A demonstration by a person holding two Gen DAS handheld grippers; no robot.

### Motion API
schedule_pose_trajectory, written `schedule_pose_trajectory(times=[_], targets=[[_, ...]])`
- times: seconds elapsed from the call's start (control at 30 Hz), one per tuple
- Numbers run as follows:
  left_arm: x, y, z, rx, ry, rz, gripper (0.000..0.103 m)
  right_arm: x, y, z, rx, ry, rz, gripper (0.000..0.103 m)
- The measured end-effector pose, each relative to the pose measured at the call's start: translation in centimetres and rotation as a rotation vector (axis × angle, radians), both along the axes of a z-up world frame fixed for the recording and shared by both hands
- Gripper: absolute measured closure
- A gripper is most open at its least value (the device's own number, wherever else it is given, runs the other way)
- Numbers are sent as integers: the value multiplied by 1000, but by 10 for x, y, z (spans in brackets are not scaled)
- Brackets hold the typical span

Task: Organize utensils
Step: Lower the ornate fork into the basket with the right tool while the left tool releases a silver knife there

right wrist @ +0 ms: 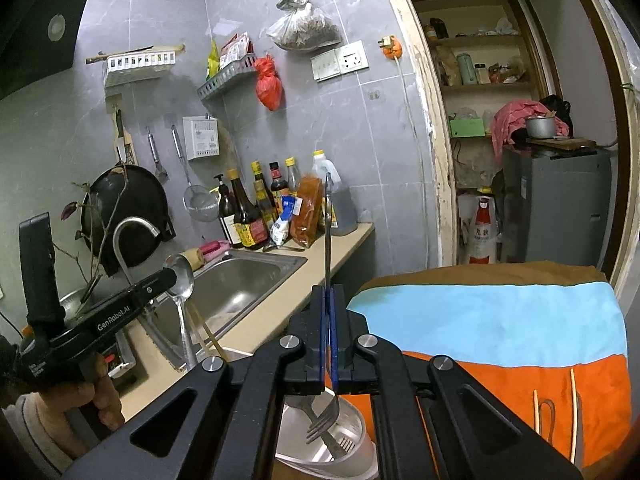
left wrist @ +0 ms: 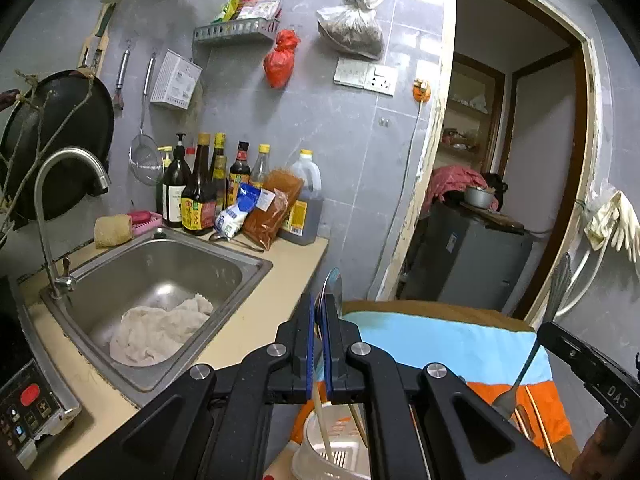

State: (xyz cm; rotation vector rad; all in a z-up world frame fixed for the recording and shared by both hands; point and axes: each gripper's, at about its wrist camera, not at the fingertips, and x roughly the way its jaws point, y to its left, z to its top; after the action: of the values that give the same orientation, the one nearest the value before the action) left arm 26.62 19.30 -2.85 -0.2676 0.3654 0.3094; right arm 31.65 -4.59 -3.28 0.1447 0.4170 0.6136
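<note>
The fork (right wrist: pixel 327 420) you carry is thin, stiff steel, light and slick, and it hangs tines-down just below the middle of the right wrist frame, its handle rising straight up between the blue pads. Your right hand-held gripper (right wrist: pixel 330 336) is pressed together on that handle about midway along, a sound place to hold it, since a grip nearer either end would probably let it swing. The tines sit inside the white utensil holder (right wrist: pixel 360 444) at the bottom of the frame. Your left hand-held gripper (left wrist: pixel 322 332) pinches a spoon (left wrist: pixel 333 284), its bowl standing above the pads at centre frame; it is just as smooth and rigid, so I judge a slack grip would let it slip or twist. A pale chopstick (left wrist: pixel 322 424) leans in the holder below. Further out, the striped cloth (right wrist: pixel 500 320) fills the lower right, the sink (left wrist: pixel 168 276) lies left of centre in the left wrist frame, and the desk (left wrist: pixel 256 312) runs beside it.
</note>
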Motion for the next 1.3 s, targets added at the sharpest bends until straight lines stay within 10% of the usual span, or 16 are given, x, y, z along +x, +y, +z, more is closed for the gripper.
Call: schedule_pose_trajectory(times=[1.3], targets=[[-34,-46,-26,-115,137,-129,100,-13,-5,-29,-7,117,19,100]])
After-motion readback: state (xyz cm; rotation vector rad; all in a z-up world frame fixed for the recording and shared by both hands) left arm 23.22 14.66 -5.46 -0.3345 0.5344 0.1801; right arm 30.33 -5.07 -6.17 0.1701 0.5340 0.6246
